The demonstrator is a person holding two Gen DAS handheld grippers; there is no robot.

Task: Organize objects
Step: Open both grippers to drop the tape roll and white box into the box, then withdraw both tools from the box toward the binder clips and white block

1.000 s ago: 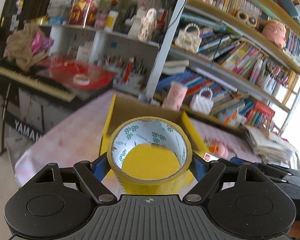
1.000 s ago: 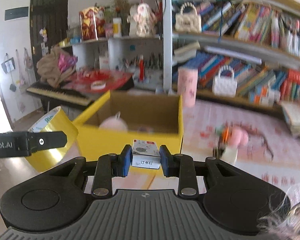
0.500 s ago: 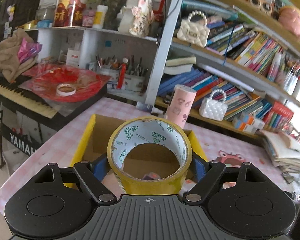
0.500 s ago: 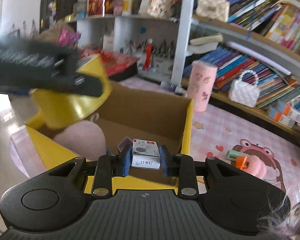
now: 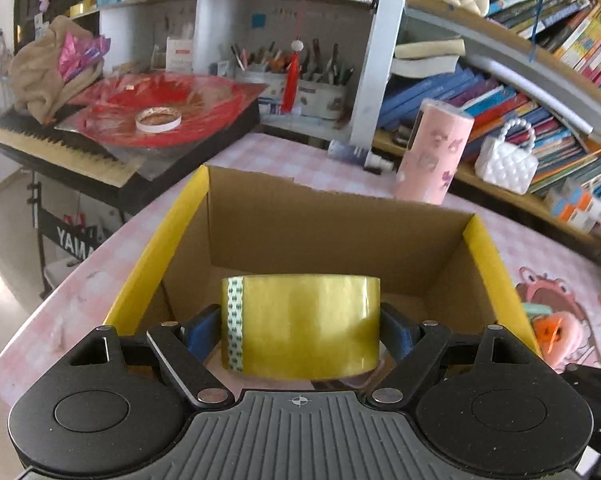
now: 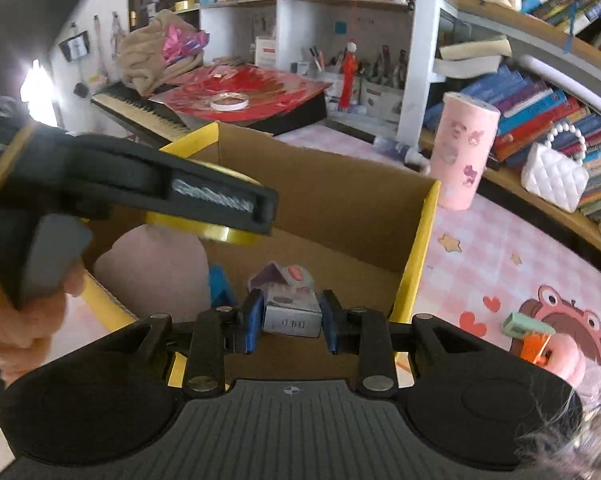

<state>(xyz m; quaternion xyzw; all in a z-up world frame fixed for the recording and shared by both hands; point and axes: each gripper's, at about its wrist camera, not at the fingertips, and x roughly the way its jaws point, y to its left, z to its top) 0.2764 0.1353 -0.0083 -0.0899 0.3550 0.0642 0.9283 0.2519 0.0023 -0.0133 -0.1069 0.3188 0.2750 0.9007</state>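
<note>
— What's in your left gripper (image 5: 300,330)?

— A roll of yellow tape (image 5: 300,326), squeezed between both pads, low in the middle of the frame, over the open cardboard box (image 5: 332,232) on the pink desk (image 5: 260,156).

— And the right gripper (image 6: 288,322)?

— Its pads sit either side of a small white box (image 6: 292,314); I can't tell if they're touching it. It's at the box's near edge, lower middle.

— Anything inside?

— A pink round thing (image 6: 152,272) at left.

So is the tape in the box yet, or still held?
Still held: left gripper jaws clamp the tape above the open box.
</note>
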